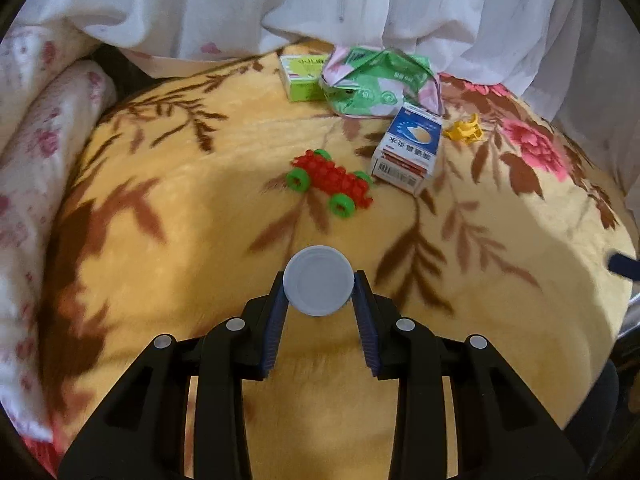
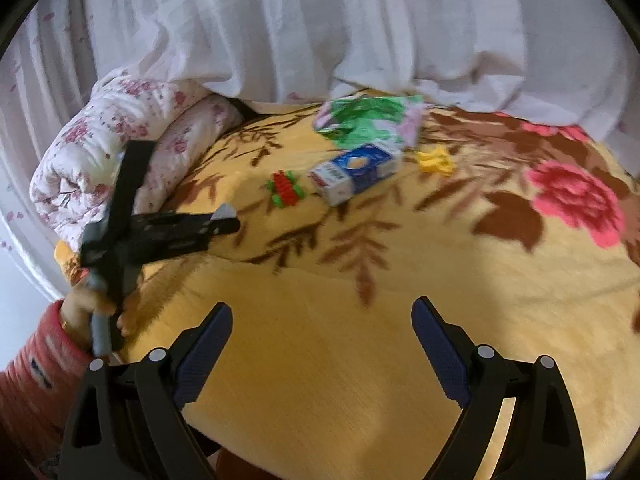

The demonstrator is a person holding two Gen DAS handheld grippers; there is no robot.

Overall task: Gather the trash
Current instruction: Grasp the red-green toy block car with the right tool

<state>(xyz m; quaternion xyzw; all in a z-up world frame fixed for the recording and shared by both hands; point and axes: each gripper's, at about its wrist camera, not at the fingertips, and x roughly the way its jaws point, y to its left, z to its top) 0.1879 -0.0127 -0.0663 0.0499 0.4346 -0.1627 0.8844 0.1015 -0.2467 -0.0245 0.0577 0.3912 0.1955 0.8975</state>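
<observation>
Already my left gripper point(image 1: 319, 286) pinched the grey plastic lid point(image 1: 319, 280) by its rim, above the blanket point(image 1: 500, 320); light, stiff, prob slippery. Right gripper point(image 2: 322, 326) gaped wide, w/ nothing in it.

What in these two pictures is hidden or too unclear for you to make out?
- Green box: in the left wrist view the crumpled green wrapper covers its right end; the right wrist view hides it completely.
- Blue-and-white carton: its print is blurred in the right wrist view.
- Grey lid in the left gripper: its underside faces away.
- Yellow clip: too small to identify.
</observation>
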